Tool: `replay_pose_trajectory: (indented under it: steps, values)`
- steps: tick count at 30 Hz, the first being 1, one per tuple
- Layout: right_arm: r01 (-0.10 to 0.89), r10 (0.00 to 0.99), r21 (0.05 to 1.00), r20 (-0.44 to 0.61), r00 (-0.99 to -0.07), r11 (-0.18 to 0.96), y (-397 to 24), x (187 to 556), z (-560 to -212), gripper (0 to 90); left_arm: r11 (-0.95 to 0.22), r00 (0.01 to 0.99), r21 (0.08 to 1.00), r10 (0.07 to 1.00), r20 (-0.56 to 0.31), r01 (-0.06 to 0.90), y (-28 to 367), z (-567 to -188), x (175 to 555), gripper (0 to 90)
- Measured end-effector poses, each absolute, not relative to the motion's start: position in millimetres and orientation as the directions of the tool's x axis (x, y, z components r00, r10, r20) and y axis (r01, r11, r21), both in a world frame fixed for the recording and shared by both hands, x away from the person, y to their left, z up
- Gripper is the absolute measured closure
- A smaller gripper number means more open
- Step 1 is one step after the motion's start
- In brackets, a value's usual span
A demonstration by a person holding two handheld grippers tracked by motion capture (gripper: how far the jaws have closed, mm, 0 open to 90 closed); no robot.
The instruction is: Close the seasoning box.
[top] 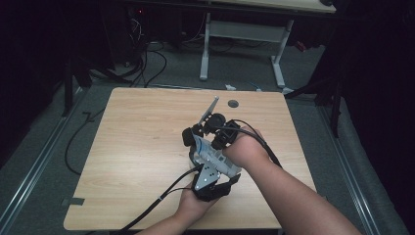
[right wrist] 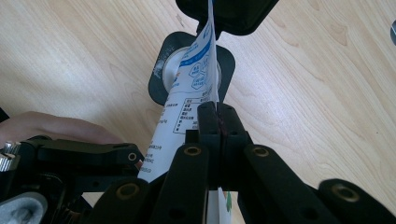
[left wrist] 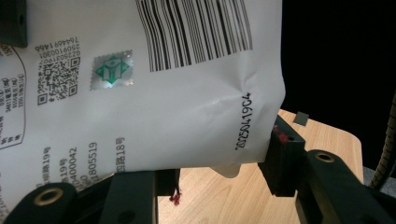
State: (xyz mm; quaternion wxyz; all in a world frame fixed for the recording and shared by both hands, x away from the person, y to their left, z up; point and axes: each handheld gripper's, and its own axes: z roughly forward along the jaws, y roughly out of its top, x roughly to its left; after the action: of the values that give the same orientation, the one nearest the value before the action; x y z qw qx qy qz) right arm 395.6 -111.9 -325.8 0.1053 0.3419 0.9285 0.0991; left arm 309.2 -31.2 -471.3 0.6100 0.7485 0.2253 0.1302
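Centre of the high view: white pouch (top: 211,157) held above the desk (top: 137,147). Left claw (left wrist: 219,175) grips its body; right claw (right wrist: 218,122) pinches its flat edge, jaws pressed together. Pouch lifted; unclear what remains.

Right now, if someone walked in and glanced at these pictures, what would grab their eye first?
First, the white printed pouch, its big barcode looming across the left gripper view, where the left gripper clamps its lower part. In the right gripper view, the right gripper pinches the pouch's thin edge shut. From the high view, both hands meet over the middle of the wooden table, amid dark surroundings.
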Motion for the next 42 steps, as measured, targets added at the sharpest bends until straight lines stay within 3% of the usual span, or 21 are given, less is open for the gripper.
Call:
replay_pose_trajectory:
  steps: [42]
  values:
    - [0.603,0.645,0.255,-0.129,-0.753,0.756,-107.3,397.1,-329.1,90.0,-0.146,0.863,0.973,0.499,-0.083,0.178,-29.9,-471.6,309.1,55.4]
